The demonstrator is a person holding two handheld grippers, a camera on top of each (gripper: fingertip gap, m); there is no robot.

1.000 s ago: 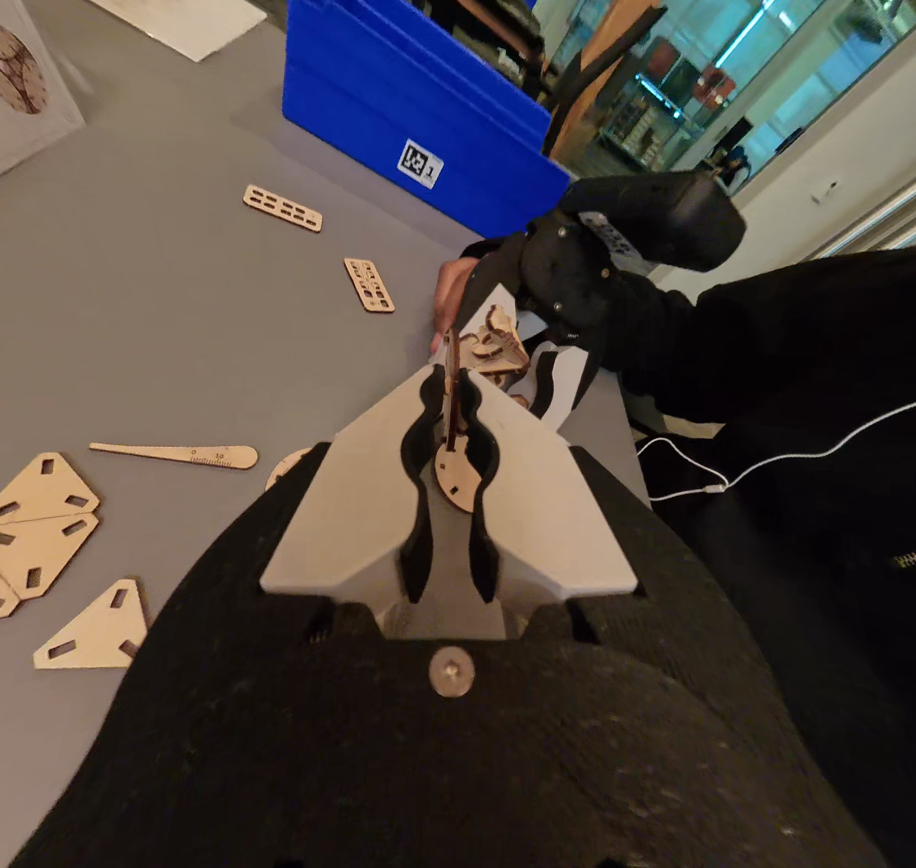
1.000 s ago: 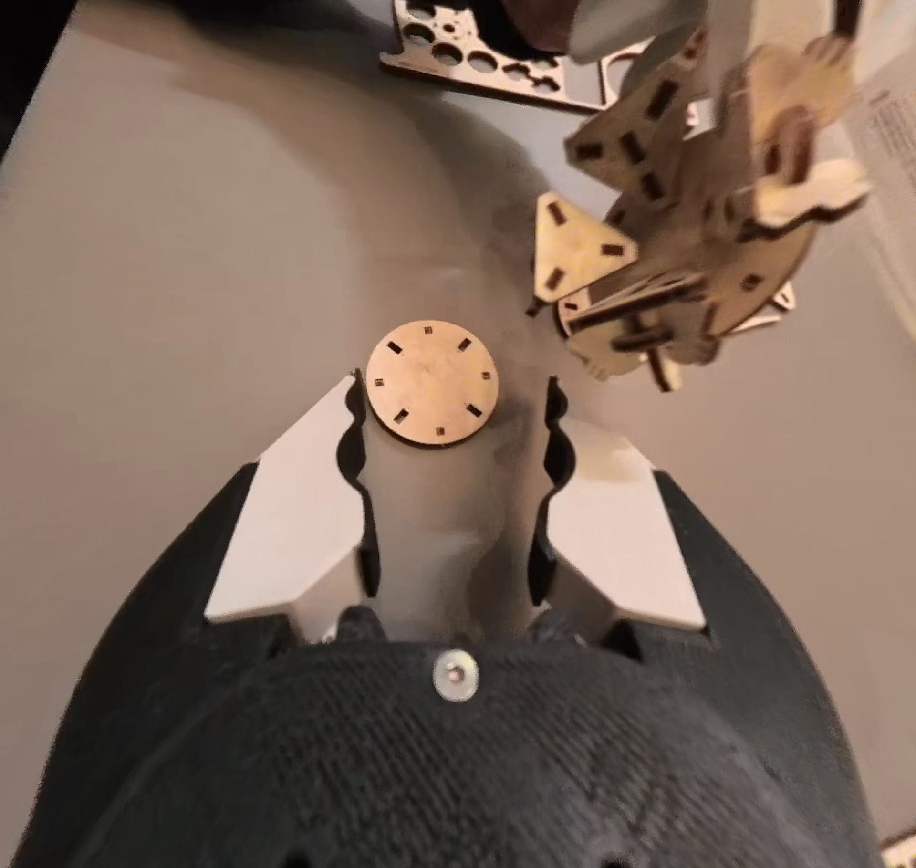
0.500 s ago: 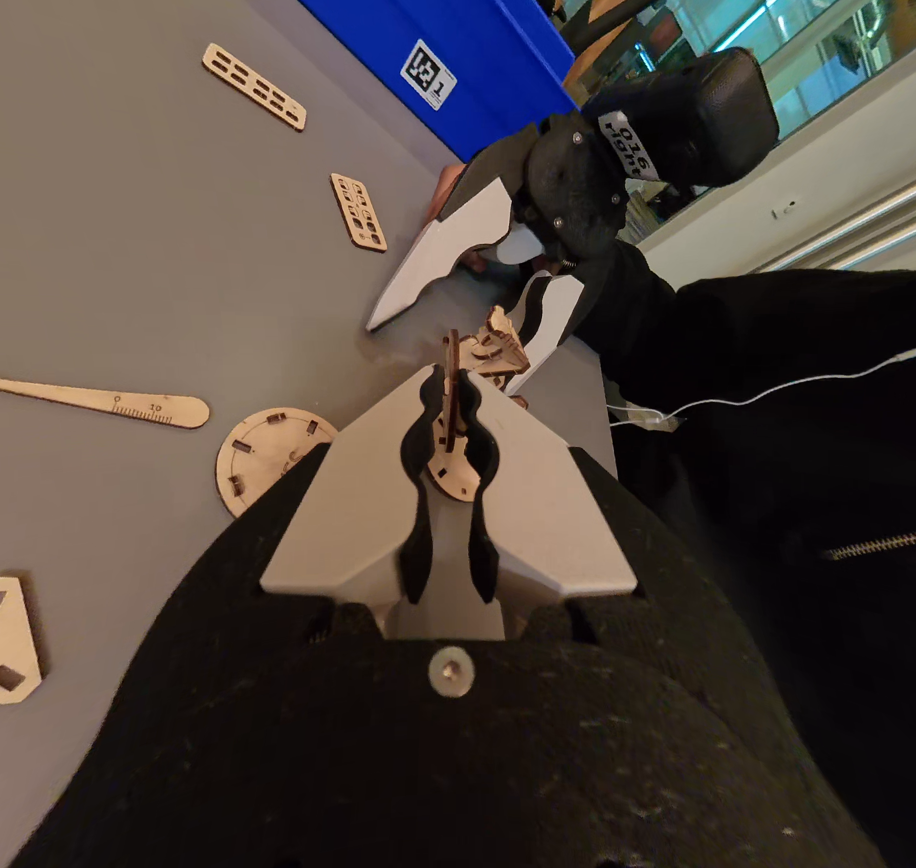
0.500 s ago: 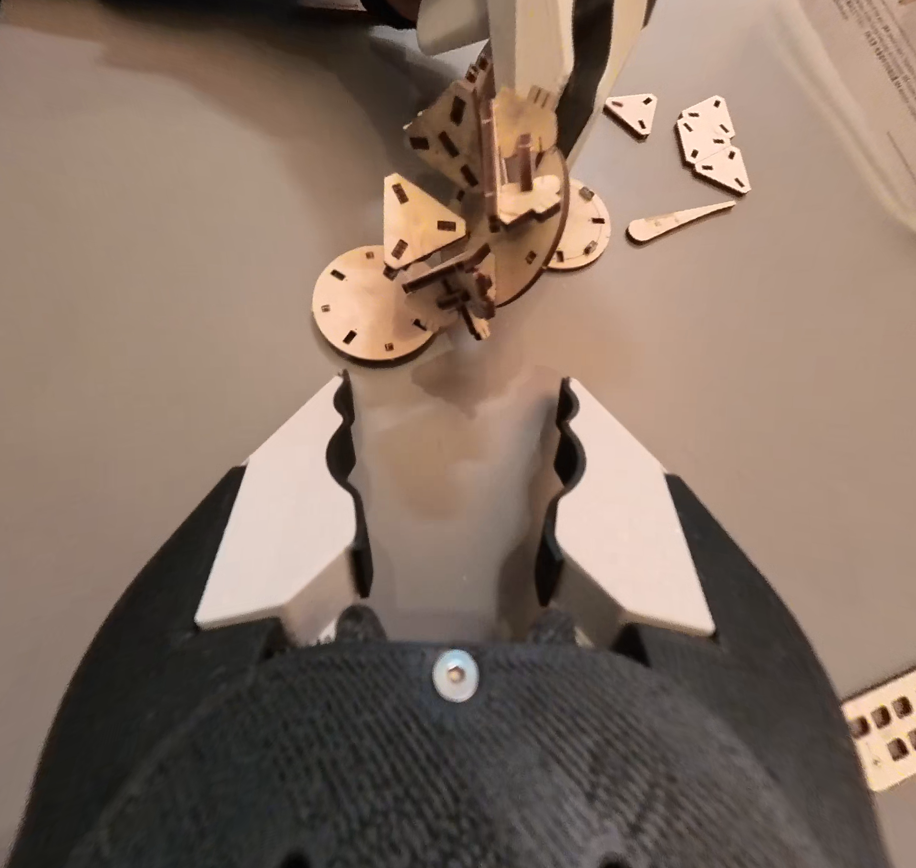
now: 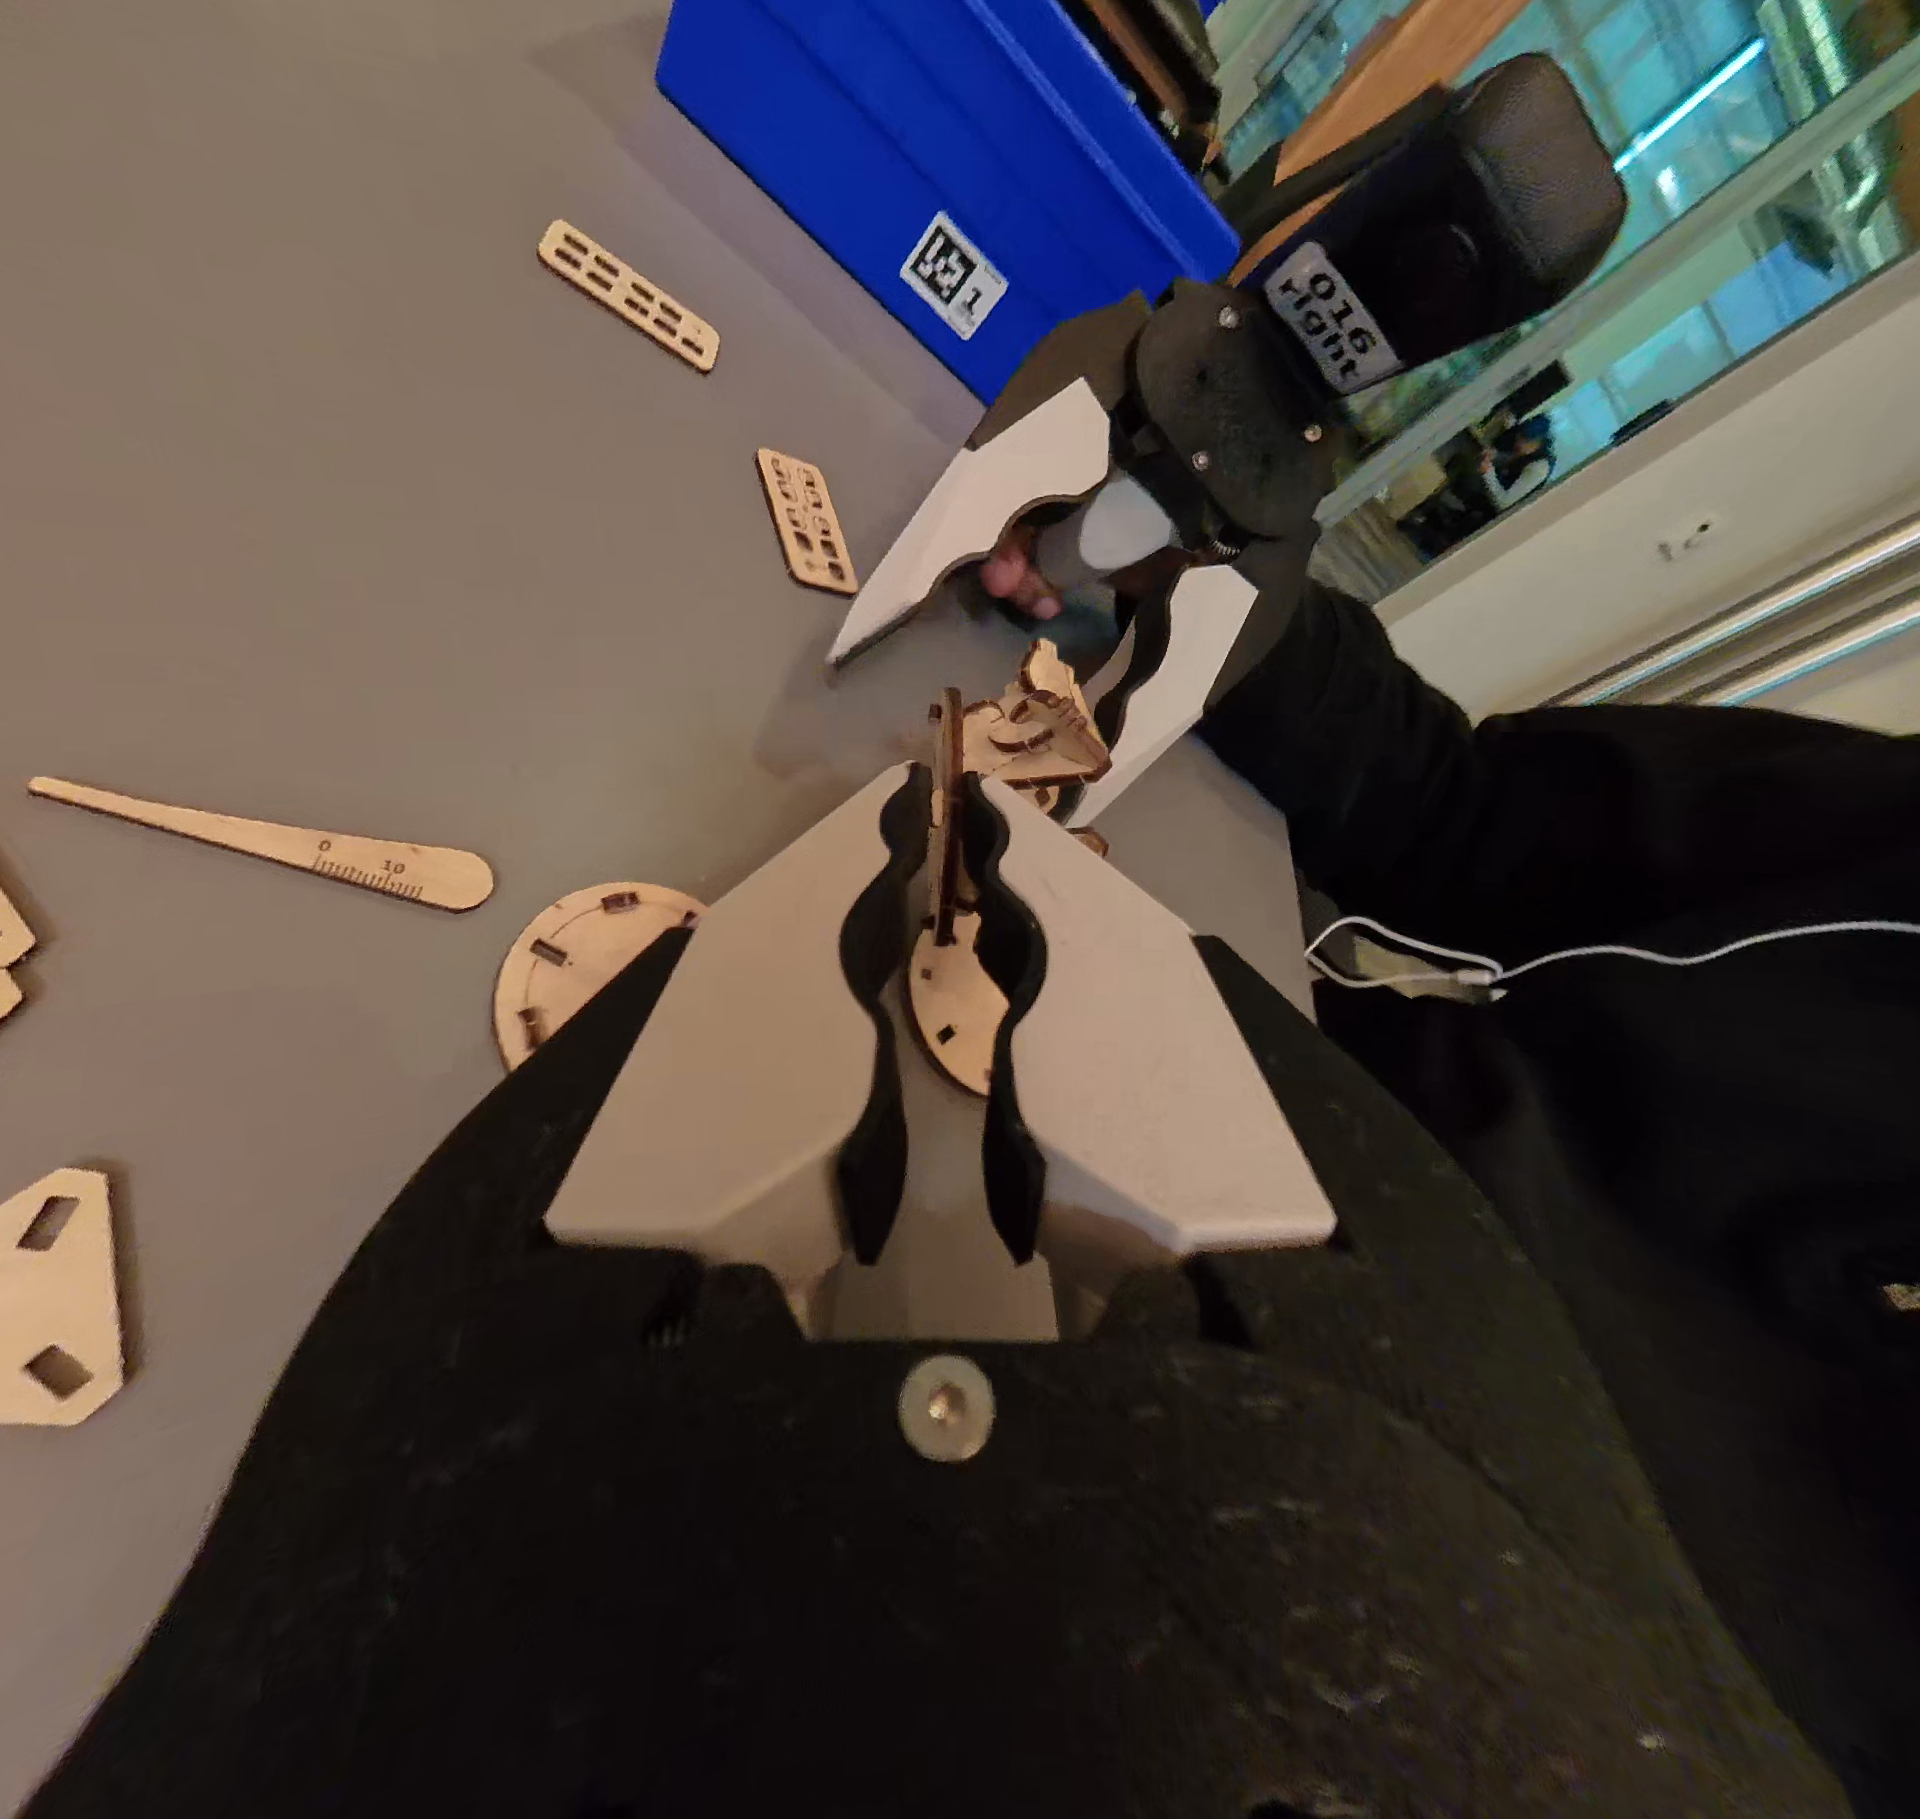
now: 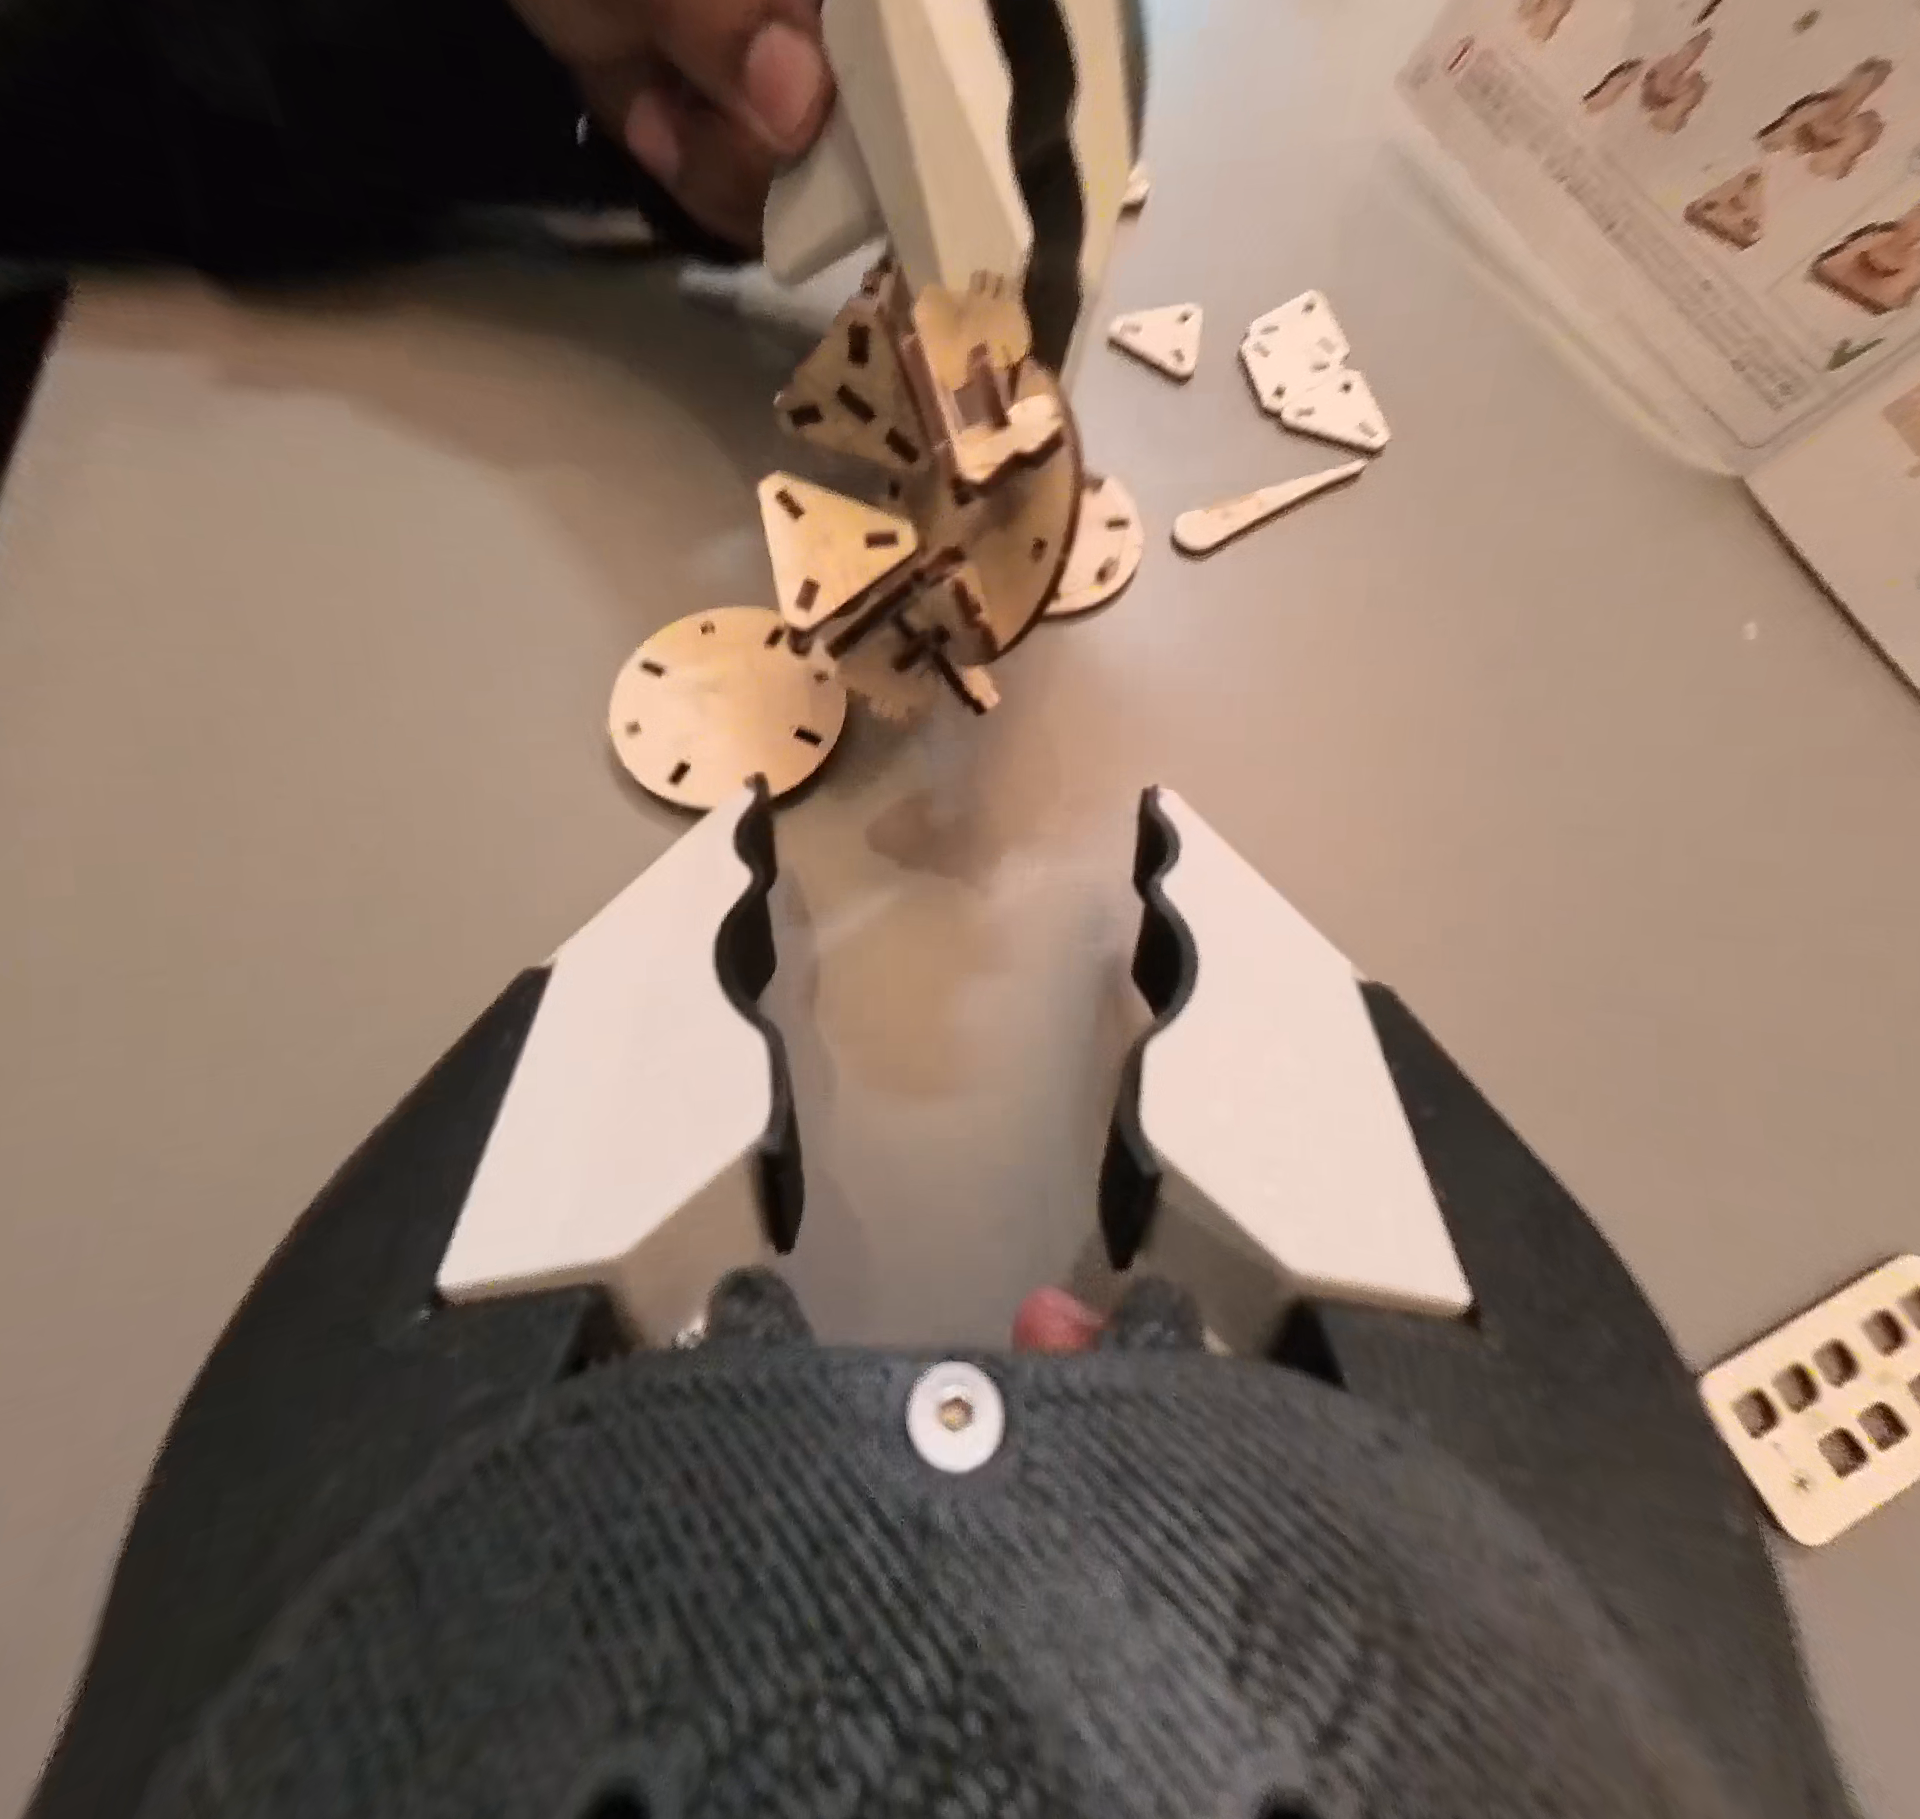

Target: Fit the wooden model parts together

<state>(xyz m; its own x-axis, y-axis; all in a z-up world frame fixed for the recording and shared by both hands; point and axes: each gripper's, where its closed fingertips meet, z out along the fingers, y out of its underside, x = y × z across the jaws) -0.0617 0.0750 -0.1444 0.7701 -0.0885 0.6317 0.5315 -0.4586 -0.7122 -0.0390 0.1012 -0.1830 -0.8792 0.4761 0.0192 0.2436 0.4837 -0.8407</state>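
Grey worktop (image 6: pixel 312 543): loose plywood cut-outs.
Left gripper (image 5: pixel 943 782): clenched on the plywood assembly (image 6: pixel 935 481), held above the worktop.
Right gripper (image 6: pixel 951 813): spread, bare; has narrowed slightly; flat disc (image 6: pixel 722 704) at its fingertip.
Change: assembly now steadier, sharper.
Blue bin (image 5: pixel 935 159): far edge, contents hidden.

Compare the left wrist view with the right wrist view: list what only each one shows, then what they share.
Only the left wrist view: blue bin, windows, the right tool's black body.

Only the right wrist view: slotted wooden disc near the open right tool, instruction sheet.

Both: grey table, left tool shut on the wooden assembly, tapered wooden stick.
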